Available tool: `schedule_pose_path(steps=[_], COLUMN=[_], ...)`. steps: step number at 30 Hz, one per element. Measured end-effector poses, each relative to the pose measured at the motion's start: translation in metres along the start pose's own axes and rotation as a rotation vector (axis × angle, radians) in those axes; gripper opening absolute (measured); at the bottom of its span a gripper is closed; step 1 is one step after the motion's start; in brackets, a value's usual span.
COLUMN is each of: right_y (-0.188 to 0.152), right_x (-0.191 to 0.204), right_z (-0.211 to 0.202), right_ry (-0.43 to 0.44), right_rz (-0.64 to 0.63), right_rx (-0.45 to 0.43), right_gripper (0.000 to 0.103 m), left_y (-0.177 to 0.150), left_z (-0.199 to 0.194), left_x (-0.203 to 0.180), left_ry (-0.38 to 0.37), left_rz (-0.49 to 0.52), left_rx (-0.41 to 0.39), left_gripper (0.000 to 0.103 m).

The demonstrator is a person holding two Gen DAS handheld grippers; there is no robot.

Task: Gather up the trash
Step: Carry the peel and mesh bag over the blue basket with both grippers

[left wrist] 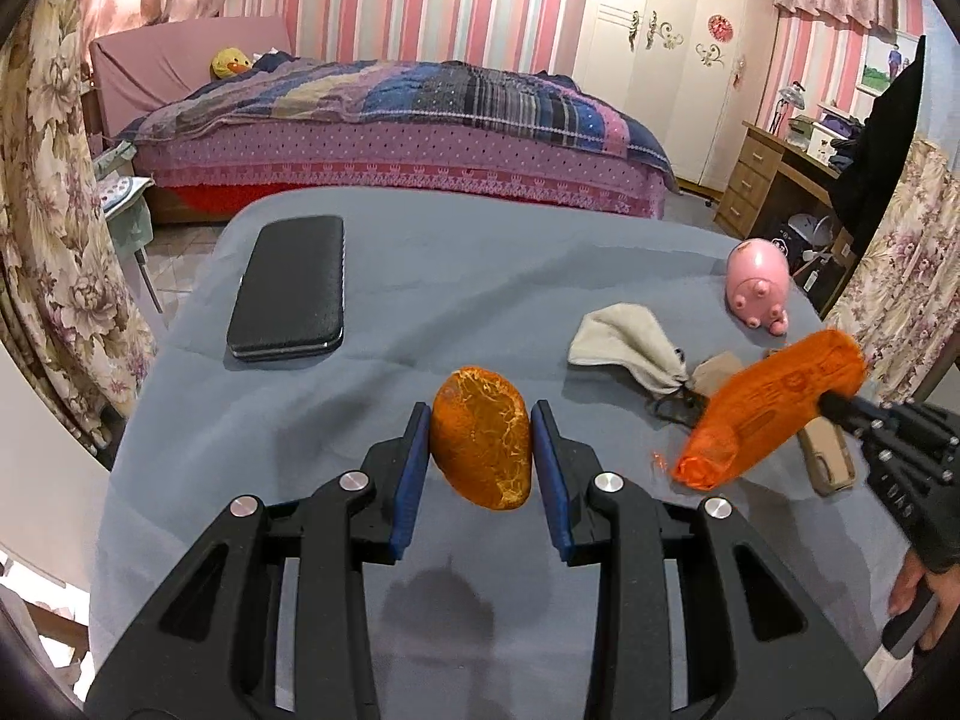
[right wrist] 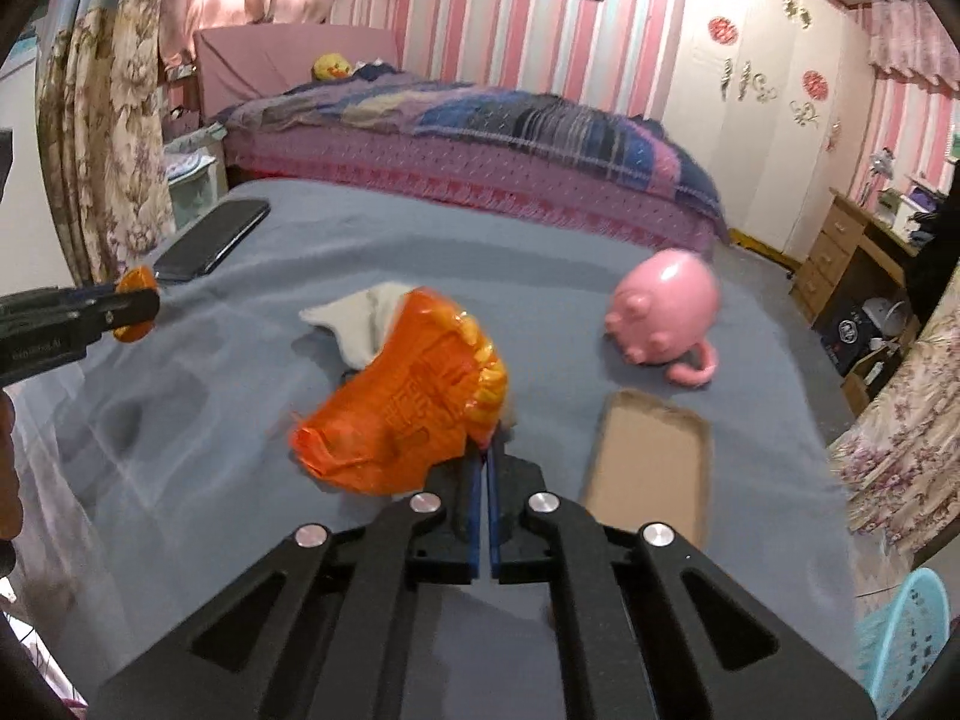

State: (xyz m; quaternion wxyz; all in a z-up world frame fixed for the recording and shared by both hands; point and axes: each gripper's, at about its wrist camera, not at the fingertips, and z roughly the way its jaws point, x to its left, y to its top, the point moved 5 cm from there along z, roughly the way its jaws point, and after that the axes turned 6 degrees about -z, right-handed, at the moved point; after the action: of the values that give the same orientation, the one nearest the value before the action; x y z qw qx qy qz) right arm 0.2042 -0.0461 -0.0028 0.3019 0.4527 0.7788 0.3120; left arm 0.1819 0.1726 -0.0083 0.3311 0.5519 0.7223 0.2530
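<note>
My left gripper (left wrist: 481,420) is shut on a piece of orange peel (left wrist: 483,447) and holds it above the grey-blue table cloth (left wrist: 420,276). The peel also shows at the left of the right wrist view (right wrist: 135,303), between the left gripper's fingers (right wrist: 129,303). My right gripper (right wrist: 487,450) is shut on an orange plastic wrapper (right wrist: 408,414) and holds it off the cloth. The wrapper shows at the right of the left wrist view (left wrist: 774,408), with the right gripper (left wrist: 840,405) behind it.
On the cloth lie a black case (left wrist: 291,288), a crumpled white cloth (left wrist: 627,339), a pink pig toy (right wrist: 666,309) and a flat brown cardboard piece (right wrist: 648,462). A light blue basket (right wrist: 906,642) stands at the lower right. A bed (left wrist: 390,138) lies beyond the table.
</note>
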Motion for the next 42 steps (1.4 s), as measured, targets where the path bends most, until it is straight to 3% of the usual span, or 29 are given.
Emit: schedule_pose_path(steps=[12, 42], right_y=[-0.008, -0.062], right_x=[-0.063, -0.207], right_z=[-0.06, -0.13], right_ry=[-0.083, -0.297], right_rz=[0.076, 0.232], right_rx=[-0.044, -0.066], right_gripper=[0.002, 0.002], left_y=[0.002, -0.02], left_z=[-0.027, -0.028], left_x=[-0.046, -0.213], left_ry=[-0.044, -0.181], left_rz=[0.026, 0.236], left_rx=[-0.034, -0.01], left_gripper=[0.033, 0.033])
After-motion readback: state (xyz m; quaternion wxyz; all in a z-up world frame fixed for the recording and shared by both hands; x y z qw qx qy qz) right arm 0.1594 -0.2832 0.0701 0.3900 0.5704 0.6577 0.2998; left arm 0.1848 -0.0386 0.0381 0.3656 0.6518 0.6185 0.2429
